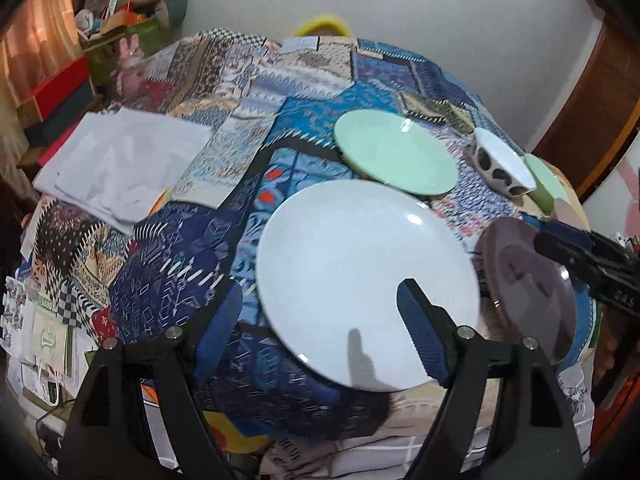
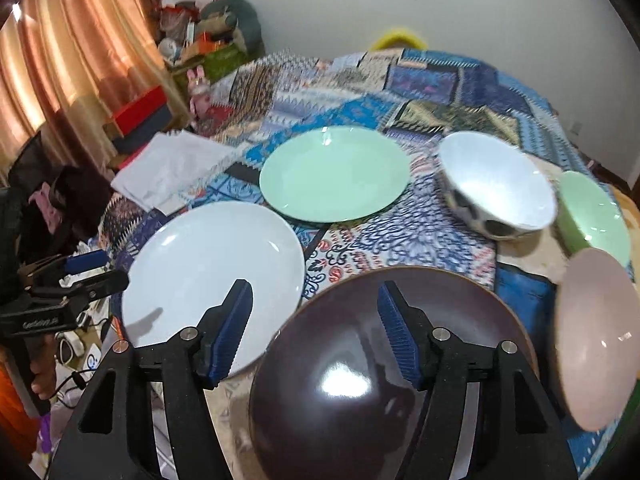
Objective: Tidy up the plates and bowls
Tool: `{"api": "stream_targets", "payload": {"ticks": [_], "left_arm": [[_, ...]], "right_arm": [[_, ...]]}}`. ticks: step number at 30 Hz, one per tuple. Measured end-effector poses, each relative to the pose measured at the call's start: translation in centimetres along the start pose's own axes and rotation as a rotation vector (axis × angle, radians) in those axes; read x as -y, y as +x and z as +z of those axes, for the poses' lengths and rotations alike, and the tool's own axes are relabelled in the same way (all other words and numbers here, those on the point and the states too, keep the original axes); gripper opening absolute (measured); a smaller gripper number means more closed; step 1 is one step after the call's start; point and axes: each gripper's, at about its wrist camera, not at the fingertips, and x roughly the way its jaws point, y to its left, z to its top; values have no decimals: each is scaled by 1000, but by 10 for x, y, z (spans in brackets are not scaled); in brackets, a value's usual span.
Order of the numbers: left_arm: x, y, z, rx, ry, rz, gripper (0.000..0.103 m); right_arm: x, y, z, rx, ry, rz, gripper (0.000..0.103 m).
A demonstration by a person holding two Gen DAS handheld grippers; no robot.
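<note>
A pale blue plate [image 1: 360,272] [image 2: 212,272] lies on the patchwork cloth, with a green plate [image 1: 394,152] [image 2: 334,174] behind it. A dark brown plate [image 2: 380,360] [image 1: 528,288] lies to the right. A white bowl with black spots [image 2: 496,188] [image 1: 502,166], a green bowl [image 2: 596,216] [image 1: 544,180] and a pink bowl [image 2: 596,340] stand at the right. My left gripper [image 1: 320,320] is open above the blue plate's near edge. My right gripper [image 2: 316,320] is open above the brown plate.
A folded white cloth [image 1: 124,160] [image 2: 172,168] lies at the left of the table. Boxes and clutter [image 1: 120,20] stand by the curtain at the far left. The table edge drops off near me, with cables and papers [image 1: 40,340] below.
</note>
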Motion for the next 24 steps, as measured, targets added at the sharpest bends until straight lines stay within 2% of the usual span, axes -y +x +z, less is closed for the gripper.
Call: {"api": "stream_targets", "payload": {"ticks": [7, 9, 10, 14, 20, 24], "left_arm": [[-21, 18, -12, -51, -37, -17, 79], [-23, 22, -14, -50, -38, -21, 70], [-24, 24, -16, -58, -40, -12, 62], [-30, 33, -18, -95, -66, -44, 49], [-28, 41, -15, -114, -62, -55, 38], [-24, 42, -16, -127, -45, -67, 37]], "right_arm": [[-4, 37, 17, -115, -51, 23, 61], [-4, 44, 20, -137, -64, 31, 60], [-4, 47, 22, -149, -69, 35, 60], [-6, 59, 25, -200, -98, 56, 47], [-6, 74, 29, -252, -124, 61, 36], [-7, 81, 32, -276, -135, 79, 31]]}}
